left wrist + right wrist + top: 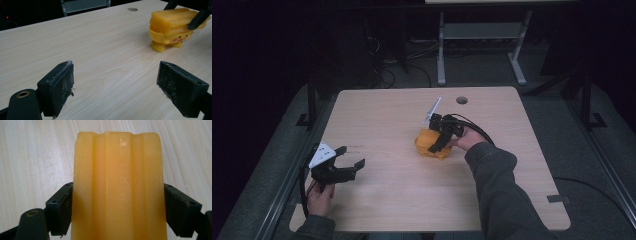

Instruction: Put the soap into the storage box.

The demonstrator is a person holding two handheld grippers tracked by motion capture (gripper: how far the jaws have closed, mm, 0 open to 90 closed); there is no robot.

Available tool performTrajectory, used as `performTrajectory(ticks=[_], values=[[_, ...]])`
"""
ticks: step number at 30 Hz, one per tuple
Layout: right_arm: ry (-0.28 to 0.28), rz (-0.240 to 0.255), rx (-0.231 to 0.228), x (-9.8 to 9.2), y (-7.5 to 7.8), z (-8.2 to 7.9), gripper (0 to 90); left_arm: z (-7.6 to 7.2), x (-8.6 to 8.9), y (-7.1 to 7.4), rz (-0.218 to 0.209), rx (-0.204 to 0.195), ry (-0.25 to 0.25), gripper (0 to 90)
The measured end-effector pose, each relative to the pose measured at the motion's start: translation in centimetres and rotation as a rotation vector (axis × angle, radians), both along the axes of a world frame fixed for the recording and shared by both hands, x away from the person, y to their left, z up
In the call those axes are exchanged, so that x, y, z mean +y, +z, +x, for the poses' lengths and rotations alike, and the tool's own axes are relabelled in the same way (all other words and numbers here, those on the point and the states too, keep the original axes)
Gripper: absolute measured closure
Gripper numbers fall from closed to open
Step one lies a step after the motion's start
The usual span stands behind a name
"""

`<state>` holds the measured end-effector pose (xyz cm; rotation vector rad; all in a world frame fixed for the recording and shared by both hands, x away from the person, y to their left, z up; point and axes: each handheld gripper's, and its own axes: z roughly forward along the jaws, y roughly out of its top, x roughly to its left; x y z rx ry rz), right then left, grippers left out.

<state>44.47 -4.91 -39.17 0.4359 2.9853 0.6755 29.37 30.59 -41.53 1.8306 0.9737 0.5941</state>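
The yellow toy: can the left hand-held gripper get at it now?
Probably yes. The left hand-held gripper is open, and bare table lies between it and the yellow toy. But the right hand-held gripper already clamps the toy's top, so only its lower body stays free.

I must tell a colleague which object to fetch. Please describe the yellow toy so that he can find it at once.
Start from the light wooden table and look right of its middle, in front of the round hole. There stands the yellow toy, with the right gripper closed on it. It has small feet, pink cheeks and a ridged top.
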Motion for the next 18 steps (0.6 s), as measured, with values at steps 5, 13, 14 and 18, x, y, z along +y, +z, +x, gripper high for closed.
performTrajectory(ticks=[5,13,14,18], values=[[-0.014,0.003,0.007,-0.2,-0.1,-0.1,18.0,0.0,0.0,0.0,0.005,0.0,-0.002,13.4],[-0.026,0.014,0.01,-0.9,0.0,-0.3,17.2,0.0,-0.2,0.0,0.006,-0.001,-0.005,13.4],[-0.026,0.011,0.009,-1.0,0.0,-0.3,17.1,0.0,-0.1,0.0,0.006,0.0,-0.005,13.4],[-0.028,0.032,-0.002,-1.2,0.4,-0.4,16.3,0.0,-0.1,0.0,0.001,0.0,-0.003,13.4]])
